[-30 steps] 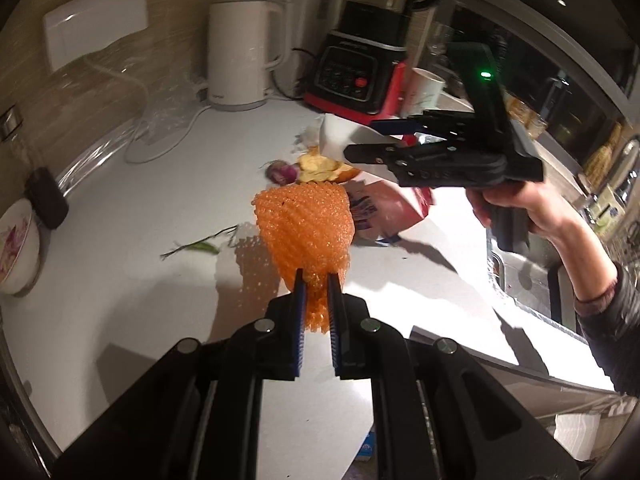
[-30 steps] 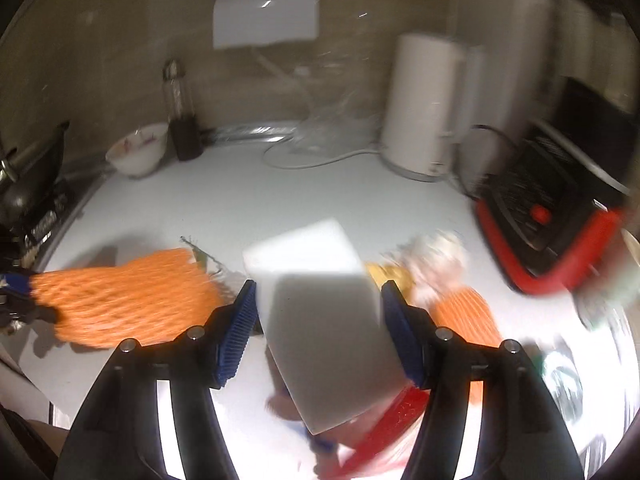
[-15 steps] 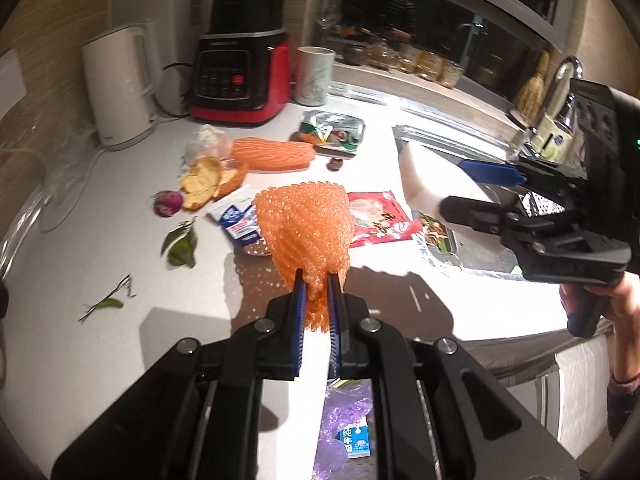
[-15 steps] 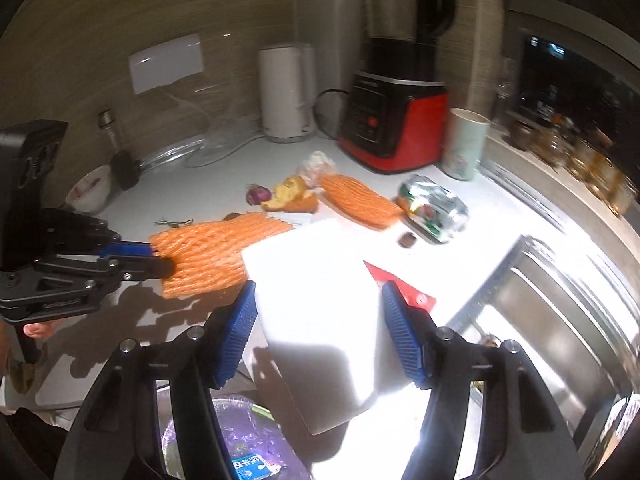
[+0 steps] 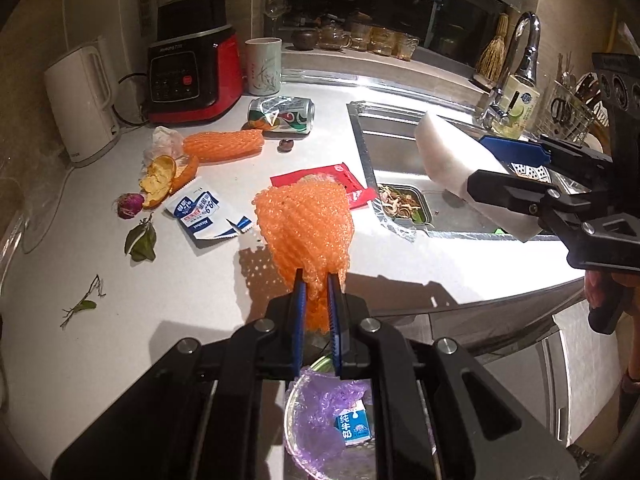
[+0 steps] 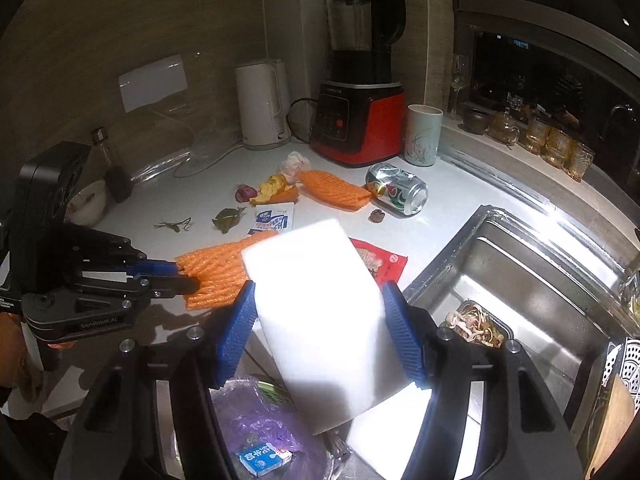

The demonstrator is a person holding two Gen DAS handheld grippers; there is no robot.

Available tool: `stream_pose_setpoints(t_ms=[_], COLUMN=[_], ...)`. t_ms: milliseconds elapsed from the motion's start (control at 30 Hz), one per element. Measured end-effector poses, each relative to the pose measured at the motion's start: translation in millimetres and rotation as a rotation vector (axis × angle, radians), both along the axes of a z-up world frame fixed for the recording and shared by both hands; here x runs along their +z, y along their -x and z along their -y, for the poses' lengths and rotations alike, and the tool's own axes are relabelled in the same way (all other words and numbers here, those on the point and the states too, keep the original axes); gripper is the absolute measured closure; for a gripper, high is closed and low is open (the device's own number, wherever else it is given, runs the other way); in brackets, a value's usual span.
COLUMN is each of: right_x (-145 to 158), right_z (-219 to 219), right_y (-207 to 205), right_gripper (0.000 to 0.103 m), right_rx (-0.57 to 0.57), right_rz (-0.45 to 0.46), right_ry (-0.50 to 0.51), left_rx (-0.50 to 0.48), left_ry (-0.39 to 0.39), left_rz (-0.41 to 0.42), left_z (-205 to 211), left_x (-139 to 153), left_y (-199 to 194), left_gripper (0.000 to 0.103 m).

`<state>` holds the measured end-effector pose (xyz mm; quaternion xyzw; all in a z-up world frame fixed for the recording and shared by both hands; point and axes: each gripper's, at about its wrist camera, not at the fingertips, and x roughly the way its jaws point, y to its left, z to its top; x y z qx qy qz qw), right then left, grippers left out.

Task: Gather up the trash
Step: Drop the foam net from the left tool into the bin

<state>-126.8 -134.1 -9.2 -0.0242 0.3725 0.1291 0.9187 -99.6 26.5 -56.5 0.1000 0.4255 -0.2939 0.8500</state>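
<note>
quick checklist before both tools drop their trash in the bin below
1. Left tool shut on the orange foam net: ok.
2. Right tool clamped on the white foam block: ok.
3. Bin with purple liner below the left tool: ok, milk carton already inside.
4. Bin under the white foam block in the right wrist view: ok, liner shows beneath it.
5. Bin has room for the block: cannot tell, rim mostly hidden.
6. The two tools clear of each other: ok, apart.

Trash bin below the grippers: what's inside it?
The bin holds purple foam net and a small blue-and-white carton. Gripper bodies and the white block cover the rest.
</note>
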Motion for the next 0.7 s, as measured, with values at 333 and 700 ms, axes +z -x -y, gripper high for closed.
stream_pose_setpoints(t_ms=[333,700], right_x=[-24.0,-54.0], right_z=[15.4,19.1], right_y=[68.9,121.1], right_gripper=[0.039,0.039], right_rx=[0.074,0.103], right_rz=[-0.082,-0.166], right_ry=[-0.022,-0.034], left_rx=[0.014,0.034], left_ry=[-0.061,-0.116], left_rz=[-0.091,-0.223], left_z=[18.6,32.0], left_x=[-46.6,-123.7], left_y=[101.9,160.5], left_gripper=[0.093,0.093])
